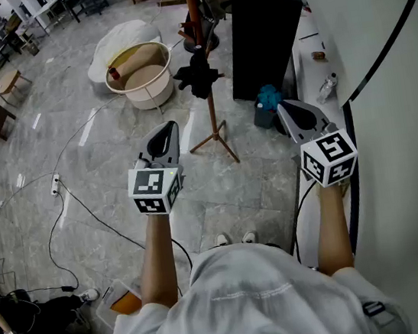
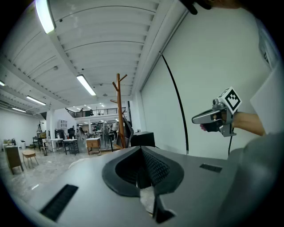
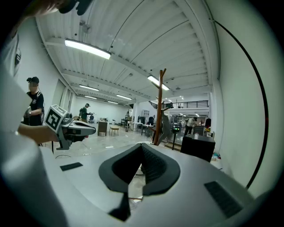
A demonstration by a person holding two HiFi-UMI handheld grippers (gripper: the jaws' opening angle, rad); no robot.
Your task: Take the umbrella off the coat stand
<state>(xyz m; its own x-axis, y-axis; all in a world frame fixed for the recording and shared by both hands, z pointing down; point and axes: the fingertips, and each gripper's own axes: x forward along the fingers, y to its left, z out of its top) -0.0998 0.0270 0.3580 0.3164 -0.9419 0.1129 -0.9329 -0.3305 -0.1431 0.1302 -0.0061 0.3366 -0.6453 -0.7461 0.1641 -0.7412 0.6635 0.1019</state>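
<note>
Left gripper: held out roughly level in front of us – jaws closed pad to pad, with nothing between them.
Right gripper: held alongside at the same height, well apart from the left. Its jaws were likewise closed on nothing.
Cable: trailed across the stone floor to our left, clear of the path ahead.
Coat stand: a brown wooden pole on splayed legs, straight ahead between the two grippers and out of their reach.
Umbrella: the dark folded shape hanging close against the pole, partway up. We took it for the task's item. No view showed which peg or hook carried it.
Black cabinet: stood just right of the stand, against the white wall.
Tub: pale and round, on the floor left of the stand and beyond it.
Step in hand: the approach, as we judged it – nothing had been grasped.
Next move: we needed to close the gap to the stand, part one gripper's jaws and shut them on the umbrella, then lift it clear of its peg without toppling the stand.
</note>
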